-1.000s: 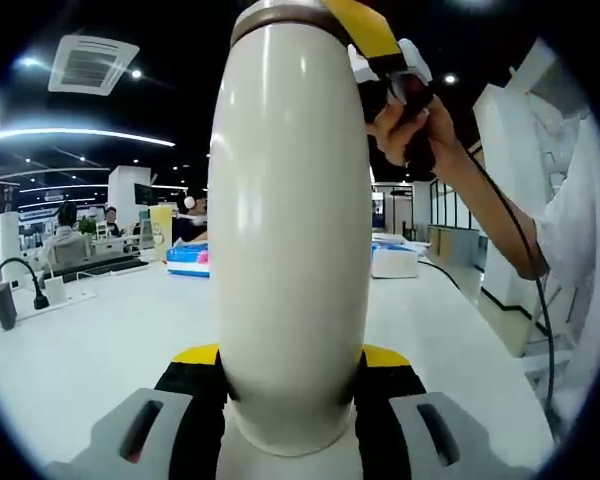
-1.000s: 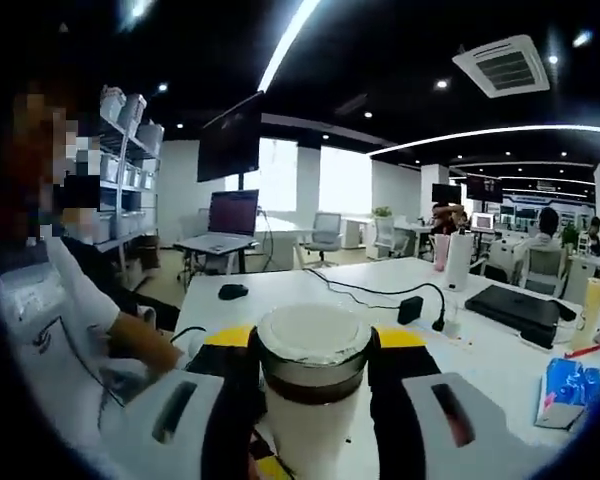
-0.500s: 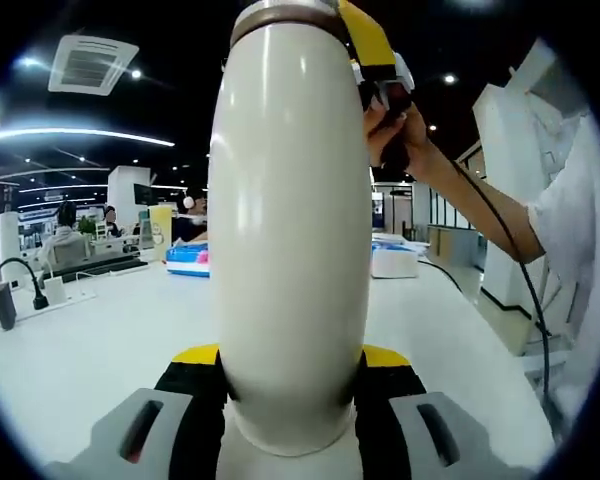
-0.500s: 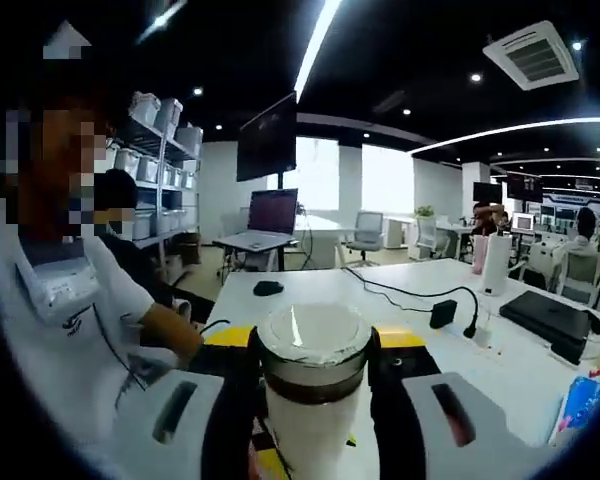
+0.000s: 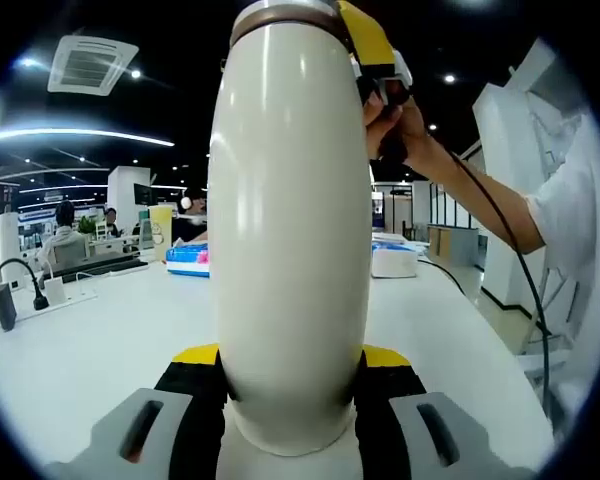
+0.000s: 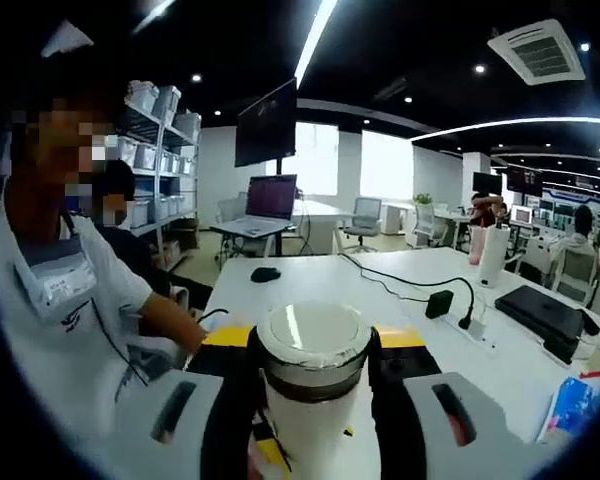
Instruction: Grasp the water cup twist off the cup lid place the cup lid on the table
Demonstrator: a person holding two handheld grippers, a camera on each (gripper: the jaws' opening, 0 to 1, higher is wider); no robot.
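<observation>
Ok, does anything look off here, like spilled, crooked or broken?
Nothing stands out. The cream water cup stands upright between the left gripper fingers, and the right gripper fingers clamp the cup lid, which sits level on the cup. No spill shows on the white table.

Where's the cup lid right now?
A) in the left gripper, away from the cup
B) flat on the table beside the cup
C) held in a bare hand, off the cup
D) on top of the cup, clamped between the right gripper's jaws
D: in the right gripper view the cup lid sits on the water cup between the right gripper jaws, while the left gripper grips the cup body.
</observation>
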